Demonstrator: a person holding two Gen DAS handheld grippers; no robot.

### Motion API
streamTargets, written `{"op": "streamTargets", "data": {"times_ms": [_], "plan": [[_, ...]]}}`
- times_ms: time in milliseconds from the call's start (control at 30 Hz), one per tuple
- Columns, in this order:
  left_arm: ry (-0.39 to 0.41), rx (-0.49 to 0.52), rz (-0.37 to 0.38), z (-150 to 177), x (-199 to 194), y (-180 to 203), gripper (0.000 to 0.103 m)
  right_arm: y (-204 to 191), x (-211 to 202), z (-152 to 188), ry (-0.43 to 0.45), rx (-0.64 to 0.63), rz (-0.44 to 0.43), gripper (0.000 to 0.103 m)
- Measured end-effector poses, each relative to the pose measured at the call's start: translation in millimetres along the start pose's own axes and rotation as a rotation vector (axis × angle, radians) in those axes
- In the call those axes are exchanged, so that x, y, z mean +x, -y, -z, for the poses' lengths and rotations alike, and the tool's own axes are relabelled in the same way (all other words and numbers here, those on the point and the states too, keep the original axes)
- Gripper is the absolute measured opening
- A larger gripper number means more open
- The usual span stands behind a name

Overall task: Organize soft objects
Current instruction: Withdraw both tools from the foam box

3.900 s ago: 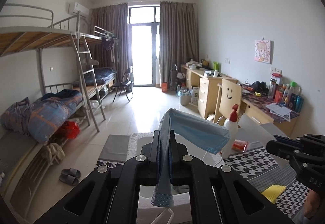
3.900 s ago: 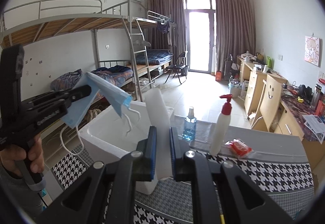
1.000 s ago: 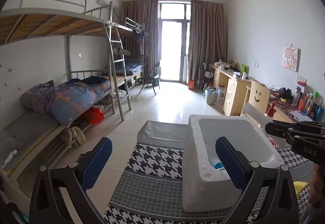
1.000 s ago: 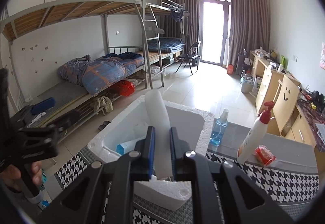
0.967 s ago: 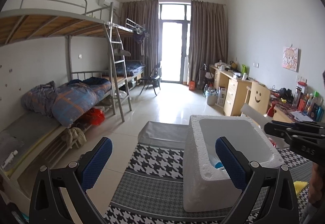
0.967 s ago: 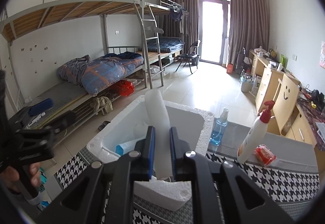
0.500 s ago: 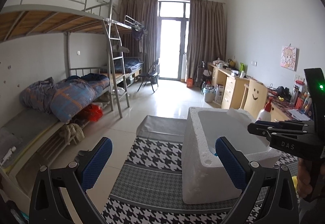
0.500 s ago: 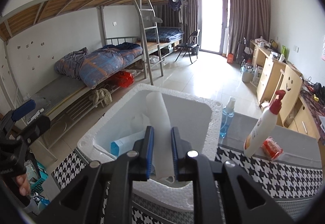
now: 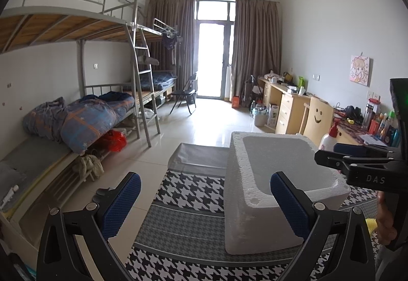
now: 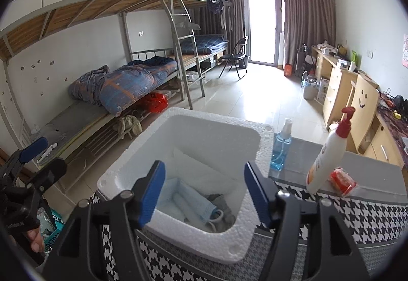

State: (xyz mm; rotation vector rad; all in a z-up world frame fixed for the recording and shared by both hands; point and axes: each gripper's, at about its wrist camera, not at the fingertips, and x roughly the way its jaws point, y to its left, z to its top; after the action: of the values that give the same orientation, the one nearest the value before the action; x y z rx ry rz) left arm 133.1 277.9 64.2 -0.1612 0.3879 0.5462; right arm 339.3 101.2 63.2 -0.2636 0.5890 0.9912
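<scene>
- Face mask [image 10: 190, 200], pale blue, lies at the bottom of the white foam box [image 10: 257, 128], directly below and between the spread fingers of the right tool [image 10: 204, 189]; a white roll or tube and some grey pieces lie with it.
- Right tool hangs over the box mouth, fingers wide apart and holding nothing.
- Left tool [image 9: 204, 204] sits to the left of the box, also spread wide and empty.
- Judging by this, at least these soft items are already stowed; a red packet [image 10: 343, 181] to the right of the right tool is not yet in the box and may be next, though whether it counts as soft is unclear.
- Beside that packet stand a white pump bottle [image 10: 329, 161] and a blue spray bottle [image 10: 281, 151].
- Tabletop [image 10: 362, 217] wears a houndstooth cloth; beyond are bunk beds [image 9: 84, 112], desks and a curtained balcony door.
</scene>
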Motion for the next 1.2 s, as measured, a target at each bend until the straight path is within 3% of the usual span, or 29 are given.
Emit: {"op": "streamTargets", "data": {"times_ms": [333,667,1200], "plan": [[0.006,0.017,0.038,0.1,-6.1,16.0,0.102,10.8,-32.3,2.8,0.060,0.026,0.028,0.069],[0.021,0.040,0.076,-1.6,-18.8,37.6,0.102,14.9,-61.5,10.6,0.138,0.009,0.036,0.090],[0.042,0.075,0.130,-0.8,-38.3,70.1,0.102,20.0,-90.4,24.1,0.184,0.001,0.059,0.091]]}}
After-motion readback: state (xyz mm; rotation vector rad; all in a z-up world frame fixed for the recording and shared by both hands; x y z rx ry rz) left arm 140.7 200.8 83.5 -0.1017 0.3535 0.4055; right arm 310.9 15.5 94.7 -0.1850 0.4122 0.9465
